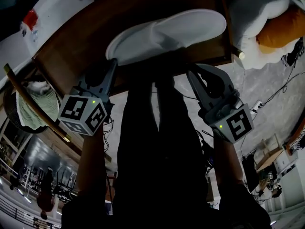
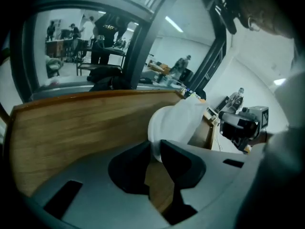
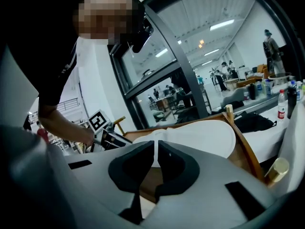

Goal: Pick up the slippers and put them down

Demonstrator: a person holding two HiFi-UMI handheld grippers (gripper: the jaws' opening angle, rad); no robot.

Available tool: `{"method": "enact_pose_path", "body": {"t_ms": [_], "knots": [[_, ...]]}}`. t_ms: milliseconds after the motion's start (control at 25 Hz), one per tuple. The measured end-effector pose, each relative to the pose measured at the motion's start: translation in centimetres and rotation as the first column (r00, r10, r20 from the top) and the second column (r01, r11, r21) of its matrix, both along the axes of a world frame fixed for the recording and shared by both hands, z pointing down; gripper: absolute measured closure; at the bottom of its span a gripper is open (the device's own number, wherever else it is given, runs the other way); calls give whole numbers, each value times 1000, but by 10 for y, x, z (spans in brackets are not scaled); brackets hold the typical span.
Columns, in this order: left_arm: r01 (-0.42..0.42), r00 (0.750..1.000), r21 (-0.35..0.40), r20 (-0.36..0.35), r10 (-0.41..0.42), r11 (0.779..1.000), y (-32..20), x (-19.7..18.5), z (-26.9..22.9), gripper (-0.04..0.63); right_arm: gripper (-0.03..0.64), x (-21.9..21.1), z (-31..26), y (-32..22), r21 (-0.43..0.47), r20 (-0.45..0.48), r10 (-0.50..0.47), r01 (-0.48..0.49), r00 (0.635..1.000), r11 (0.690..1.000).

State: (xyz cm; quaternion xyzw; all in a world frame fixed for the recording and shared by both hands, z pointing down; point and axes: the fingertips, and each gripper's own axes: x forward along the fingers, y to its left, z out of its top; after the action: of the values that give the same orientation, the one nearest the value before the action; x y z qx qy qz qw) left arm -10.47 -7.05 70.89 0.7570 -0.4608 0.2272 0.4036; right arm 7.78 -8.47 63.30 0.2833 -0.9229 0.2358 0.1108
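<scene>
A white slipper (image 1: 167, 32) lies flat on a wooden board (image 1: 86, 46). My left gripper (image 1: 113, 63) is at its near-left end. In the left gripper view the jaws (image 2: 153, 147) stand a little apart, open, with the slipper's (image 2: 176, 120) rounded edge between the tips. My right gripper (image 1: 189, 73) meets the slipper's near edge further right. In the right gripper view its jaws (image 3: 156, 149) are almost together, shut on a thin strip of the slipper (image 3: 200, 135). Each gripper appears in the other's view: the right one (image 2: 243, 123) and the left one (image 3: 102, 128).
The board has a raised wooden rim (image 3: 243, 147) along its right side, with a gold-capped item (image 3: 277, 170) just outside it. A white and orange cushion (image 1: 267, 23) lies beyond the board at top right. The person's dark legs (image 1: 157, 142) stand between the grippers.
</scene>
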Motion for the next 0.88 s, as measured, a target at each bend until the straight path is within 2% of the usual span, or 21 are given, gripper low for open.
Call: {"method": "enact_pose_path", "body": {"t_ms": [240, 440, 520, 760, 880], "knots": [[-52, 990, 25, 136, 48, 998, -4, -4, 9, 501, 591, 5, 7, 6, -13, -6, -4, 4, 1000, 1000], [-133, 958, 39, 263, 118, 990, -9, -4, 13, 485, 591, 7, 8, 6, -19, 3, 6, -6, 1000, 1000], [-159, 946, 46, 293, 139, 986, -11, -2, 14, 485, 591, 6, 9, 7, -22, 5, 3, -3, 1000, 1000], [-135, 954, 87, 280, 106, 987, -13, -4, 9, 485, 591, 6, 11, 4, -10, 13, -3, 3, 1000, 1000], [-129, 968, 124, 231, 98, 984, -13, 1, -11, 486, 591, -1, -7, 2, 25, 8, -26, 26, 1000, 999]]}}
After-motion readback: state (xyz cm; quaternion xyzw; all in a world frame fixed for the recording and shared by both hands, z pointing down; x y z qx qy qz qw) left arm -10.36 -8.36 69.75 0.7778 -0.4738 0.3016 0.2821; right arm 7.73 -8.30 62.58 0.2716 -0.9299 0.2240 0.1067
